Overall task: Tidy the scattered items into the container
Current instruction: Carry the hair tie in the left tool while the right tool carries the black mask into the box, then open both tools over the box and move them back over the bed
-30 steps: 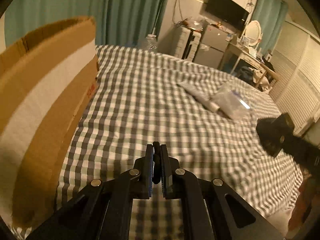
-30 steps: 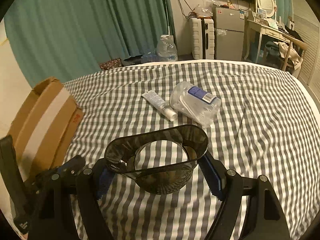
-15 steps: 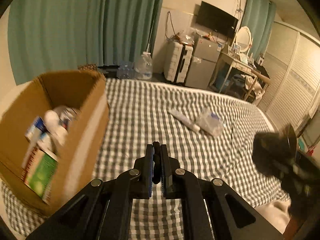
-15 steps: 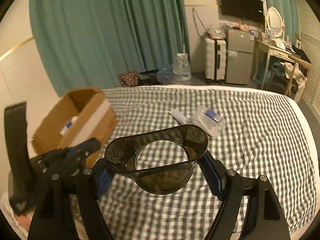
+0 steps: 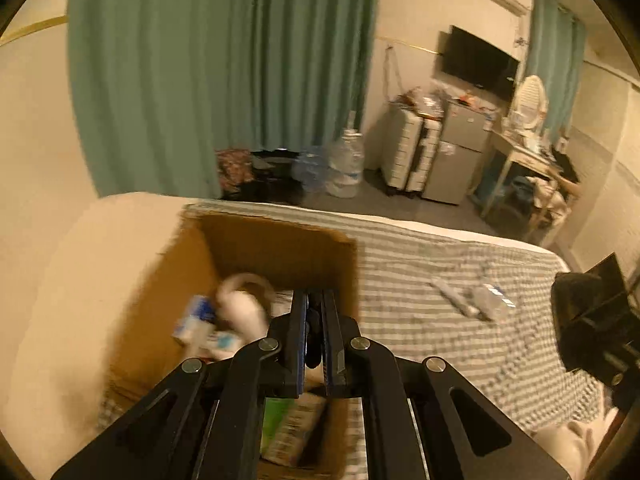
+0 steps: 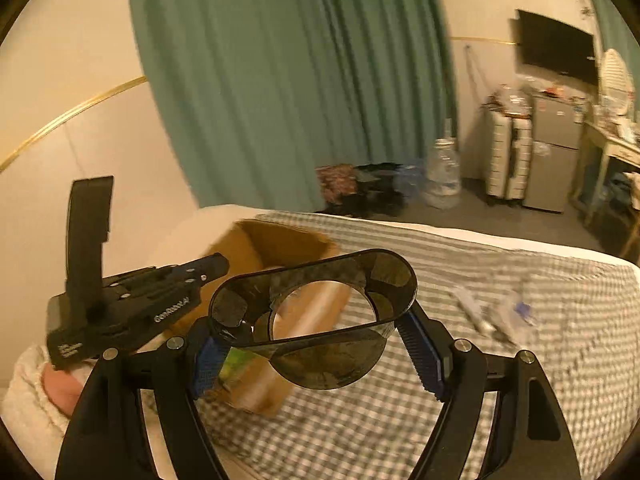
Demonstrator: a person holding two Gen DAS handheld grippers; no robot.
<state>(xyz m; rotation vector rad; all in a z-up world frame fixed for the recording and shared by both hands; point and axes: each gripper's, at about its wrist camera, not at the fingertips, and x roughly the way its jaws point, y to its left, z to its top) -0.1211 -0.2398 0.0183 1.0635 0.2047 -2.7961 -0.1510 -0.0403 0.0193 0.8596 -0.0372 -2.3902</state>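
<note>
Right gripper point(image 6: 316, 336) clamped on a dark plastic cup point(image 6: 316, 316), cardboard box point(image 6: 280, 248) at 11 o'clock. Left gripper point(image 5: 314, 336) pinched shut, nothing visible inside, above the box.

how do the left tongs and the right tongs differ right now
The left tongs are shut, fingers pressed together around a thin dark object I can't identify; the right tongs are spread wide, shut on a dark translucent container. The left tongs point into the cardboard box; the right tongs sit beside it, above the checked bedspread. Both are black.
</note>
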